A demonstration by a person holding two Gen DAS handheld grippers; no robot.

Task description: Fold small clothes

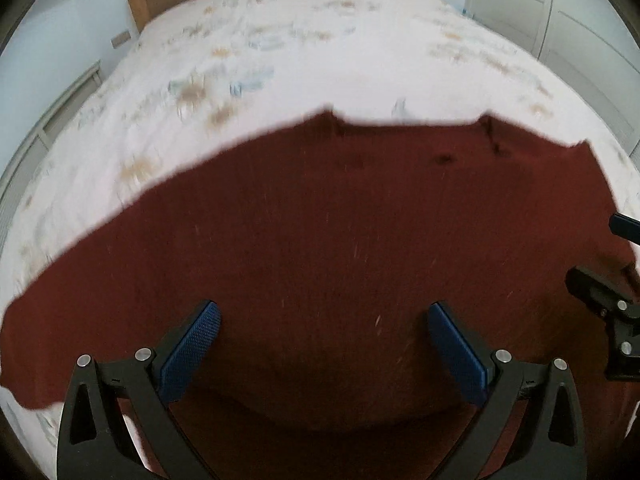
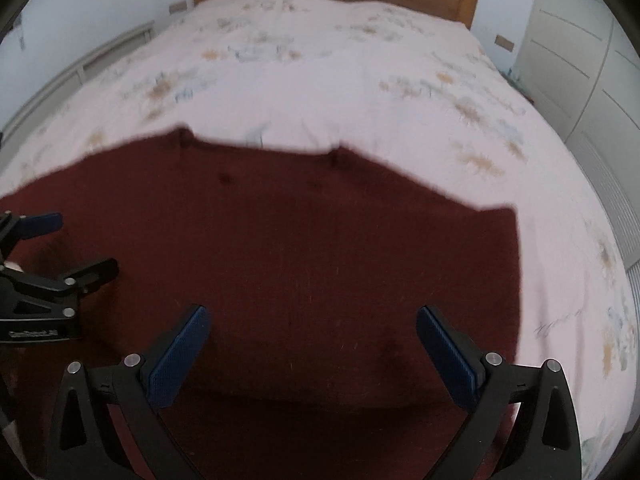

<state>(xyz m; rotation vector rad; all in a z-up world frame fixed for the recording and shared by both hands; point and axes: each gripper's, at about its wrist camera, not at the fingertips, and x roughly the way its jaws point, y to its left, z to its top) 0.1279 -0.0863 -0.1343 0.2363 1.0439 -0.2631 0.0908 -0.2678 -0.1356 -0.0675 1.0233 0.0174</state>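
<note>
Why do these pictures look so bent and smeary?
Left wrist view: the fisheye lens bows the bed and motion smears its floral print; the dark red garment shows streaks. Right wrist view: same bending and dark corners, blurred garment edge.

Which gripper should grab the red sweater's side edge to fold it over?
Probably the right gripper: the dark red sweater's side edge lies just beyond its open jaws. The left gripper, also open, hovers over the sweater's middle.
</note>
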